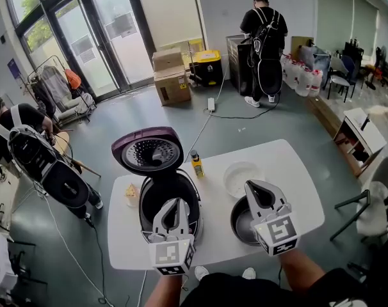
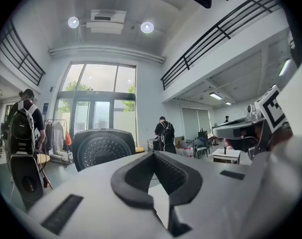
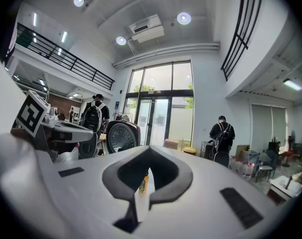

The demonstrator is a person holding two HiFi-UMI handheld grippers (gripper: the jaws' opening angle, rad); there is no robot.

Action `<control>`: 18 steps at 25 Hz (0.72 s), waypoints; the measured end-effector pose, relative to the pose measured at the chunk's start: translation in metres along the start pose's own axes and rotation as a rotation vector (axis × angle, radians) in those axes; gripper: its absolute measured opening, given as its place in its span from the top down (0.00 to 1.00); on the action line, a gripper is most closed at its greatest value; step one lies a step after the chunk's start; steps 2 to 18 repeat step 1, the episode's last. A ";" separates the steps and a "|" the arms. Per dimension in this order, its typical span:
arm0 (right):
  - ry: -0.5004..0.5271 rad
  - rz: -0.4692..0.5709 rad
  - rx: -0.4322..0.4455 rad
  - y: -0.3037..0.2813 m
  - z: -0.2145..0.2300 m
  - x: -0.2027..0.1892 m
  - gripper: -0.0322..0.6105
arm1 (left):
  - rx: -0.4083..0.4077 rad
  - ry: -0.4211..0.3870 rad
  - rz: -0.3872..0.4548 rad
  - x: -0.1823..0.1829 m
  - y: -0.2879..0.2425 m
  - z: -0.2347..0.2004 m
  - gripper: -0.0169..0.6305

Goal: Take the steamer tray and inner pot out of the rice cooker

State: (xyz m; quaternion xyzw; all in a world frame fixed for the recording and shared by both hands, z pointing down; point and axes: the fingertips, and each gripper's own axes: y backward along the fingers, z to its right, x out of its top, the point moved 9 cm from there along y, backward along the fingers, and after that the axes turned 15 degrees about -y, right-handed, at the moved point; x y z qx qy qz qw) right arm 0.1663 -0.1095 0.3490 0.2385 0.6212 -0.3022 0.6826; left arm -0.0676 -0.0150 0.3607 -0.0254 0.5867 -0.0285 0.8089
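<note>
The rice cooker (image 1: 150,200) stands on the white table (image 1: 296,171) with its purple lid (image 1: 149,151) swung up; its cavity looks dark. My left gripper (image 1: 174,201) hovers over the cooker's front, shut and holding nothing. The dark inner pot (image 1: 240,224) sits on the table to the right, partly hidden by my right gripper (image 1: 251,185), which is shut and holds nothing. The white steamer tray (image 1: 241,178) lies on the table behind the pot. In the left gripper view the gripper (image 2: 153,153) points level at the lid (image 2: 102,151). The right gripper (image 3: 148,148) also points level.
A yellow bottle (image 1: 197,165) stands beside the cooker and shows between the right jaws' opening (image 3: 143,183). A small yellowish item (image 1: 131,194) lies left of the cooker. People stand at the left (image 1: 34,152) and back (image 1: 263,40). Cardboard boxes (image 1: 171,75) sit by the glass doors.
</note>
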 end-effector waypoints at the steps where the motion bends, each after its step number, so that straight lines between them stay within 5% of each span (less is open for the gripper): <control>1: 0.000 0.000 -0.001 0.000 -0.001 0.000 0.95 | 0.001 0.000 -0.001 0.000 0.000 -0.001 0.98; 18: 0.000 0.000 -0.001 0.000 -0.001 0.000 0.95 | 0.001 0.000 -0.001 0.000 0.000 -0.001 0.98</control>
